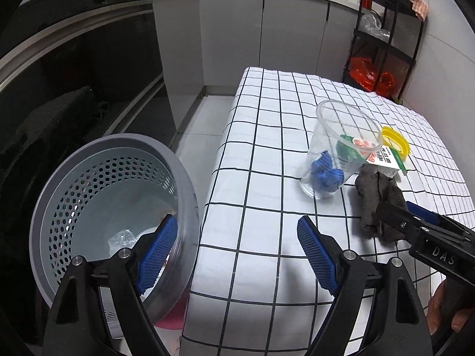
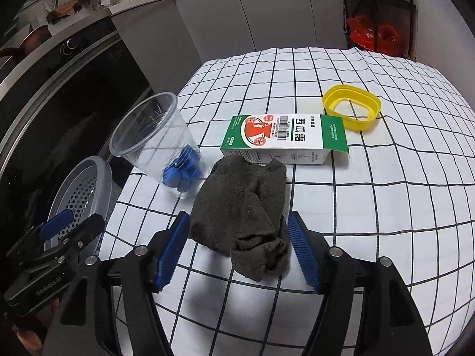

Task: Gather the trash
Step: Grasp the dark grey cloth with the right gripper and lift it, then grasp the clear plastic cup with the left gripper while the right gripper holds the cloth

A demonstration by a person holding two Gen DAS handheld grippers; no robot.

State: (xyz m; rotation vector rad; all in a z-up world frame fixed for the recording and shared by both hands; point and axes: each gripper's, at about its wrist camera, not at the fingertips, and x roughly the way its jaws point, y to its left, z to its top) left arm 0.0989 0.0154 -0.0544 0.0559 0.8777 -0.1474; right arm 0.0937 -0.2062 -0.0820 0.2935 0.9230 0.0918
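A crumpled dark grey cloth point(image 2: 240, 207) lies on the white checked table point(image 2: 386, 207). My right gripper point(image 2: 239, 231) is open, one blue pad on each side of the cloth, close to its edges without squeezing it. Behind the cloth are a green and white carton point(image 2: 285, 136), a yellow plastic ring point(image 2: 351, 106) and a clear cup point(image 2: 154, 148) holding blue pieces. My left gripper point(image 1: 237, 228) is open and empty at the table's left edge, its left finger over the rim of a grey perforated bin point(image 1: 89, 195). The bin holds a bit of clear plastic.
A dark glass oven front point(image 1: 74, 89) stands left of the bin, with grey cabinets point(image 1: 231, 29) behind. A black shelf rack with red bags point(image 1: 383, 44) stands past the table's far right corner. A person's hand point(image 1: 445, 305) shows at the lower right.
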